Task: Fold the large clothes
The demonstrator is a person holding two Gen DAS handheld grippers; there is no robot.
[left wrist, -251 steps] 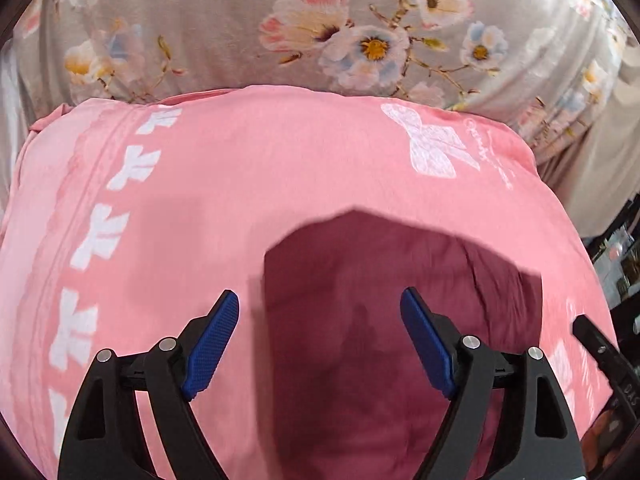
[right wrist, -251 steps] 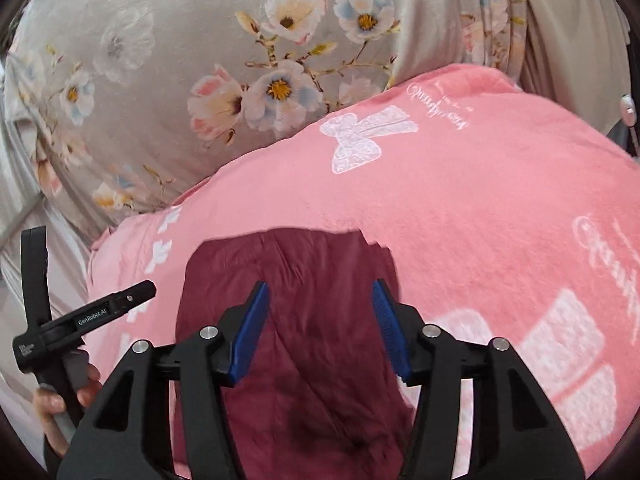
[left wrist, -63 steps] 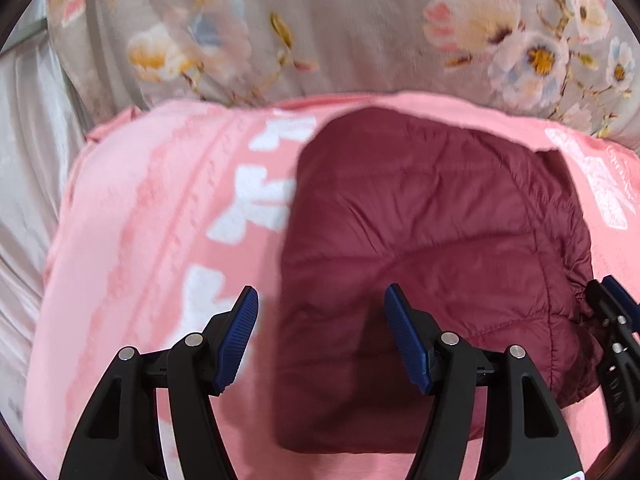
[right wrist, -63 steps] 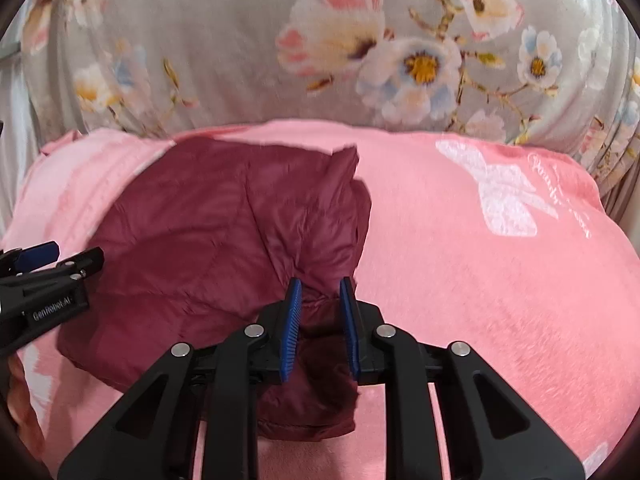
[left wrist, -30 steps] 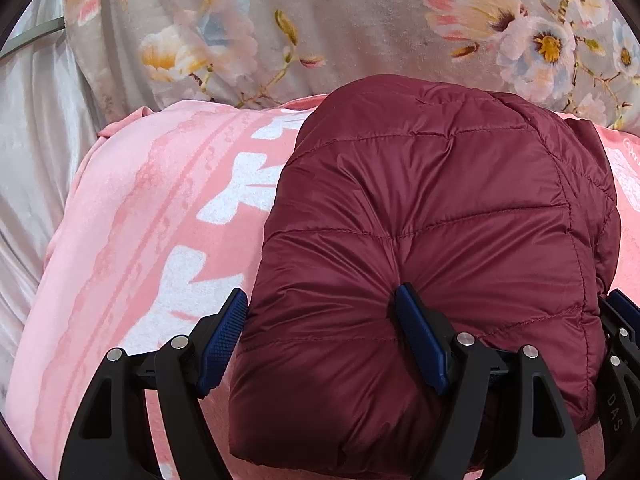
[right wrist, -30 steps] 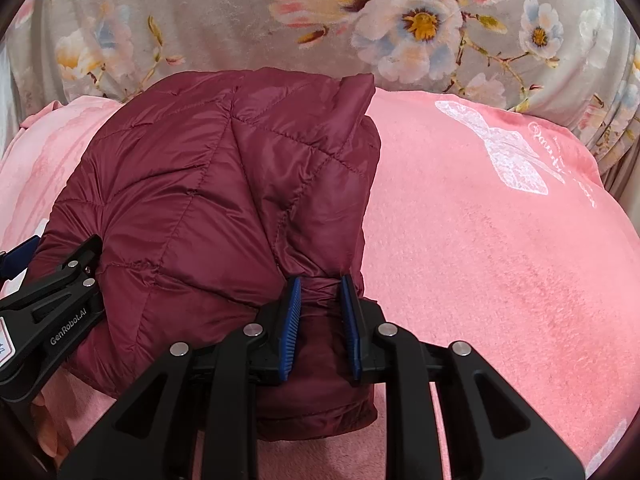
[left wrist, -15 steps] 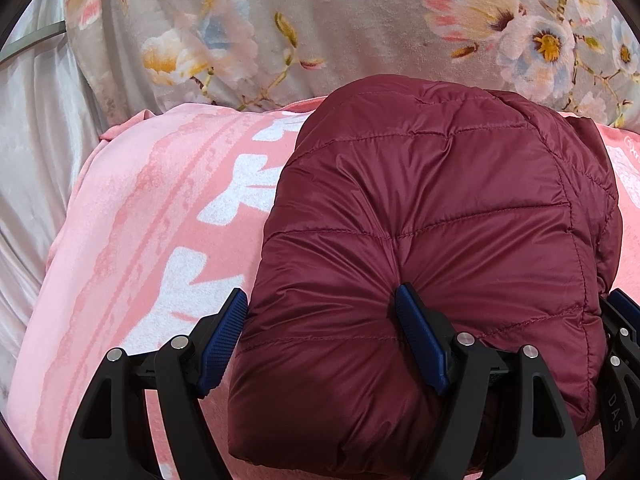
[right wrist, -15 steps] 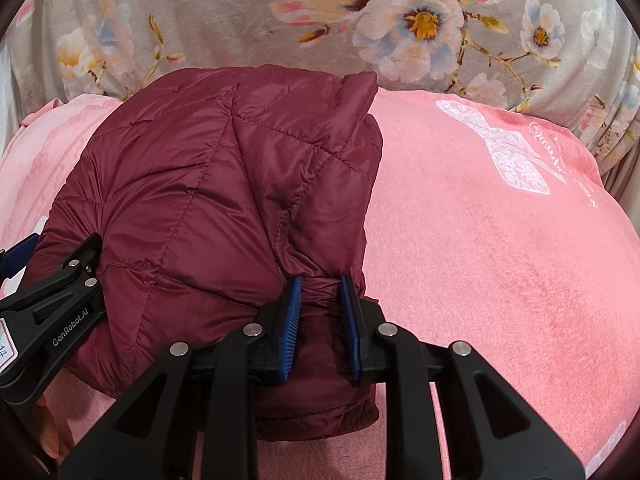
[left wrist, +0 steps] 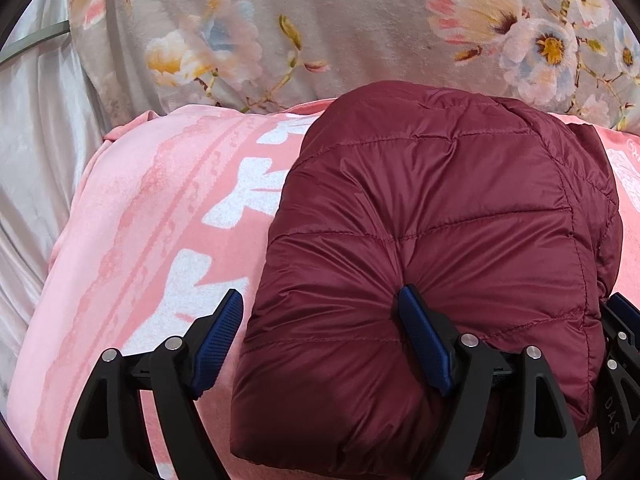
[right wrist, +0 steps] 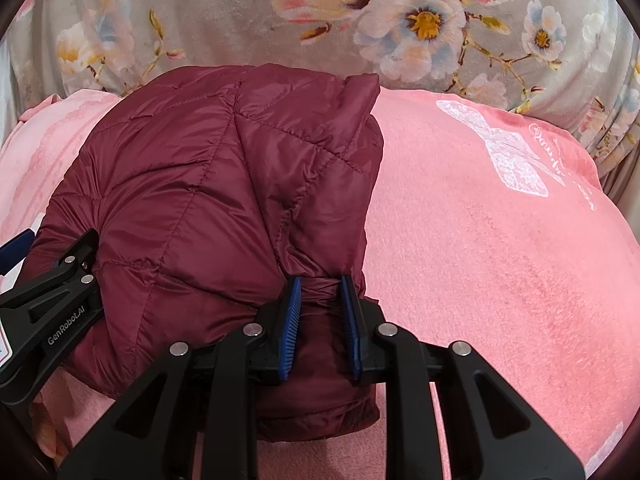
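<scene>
Jacket: maroon quilted puffer jacket (left wrist: 440,216), folded into a puffy bundle on the pink blanket (right wrist: 500,260)
Right gripper (right wrist: 320,300): fingers clamped on a bunched fold at the bundle's near edge
Left gripper (left wrist: 320,320): fingers wide apart, jaws just opening, right finger dents the padding
Left view only: silvery fabric (left wrist: 36,140)
Right view only: upturned collar flap (right wrist: 360,92)

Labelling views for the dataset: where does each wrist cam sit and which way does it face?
Left wrist: on the left gripper, angled down at the maroon puffer jacket on the pink blanket; own two fingers show, wide apart.
Right wrist: on the right gripper, angled down at the jacket's right edge; own fingers pinch a fold.
Shared: jacket, blanket, floral cover; each view catches the other gripper at its edge.
</scene>
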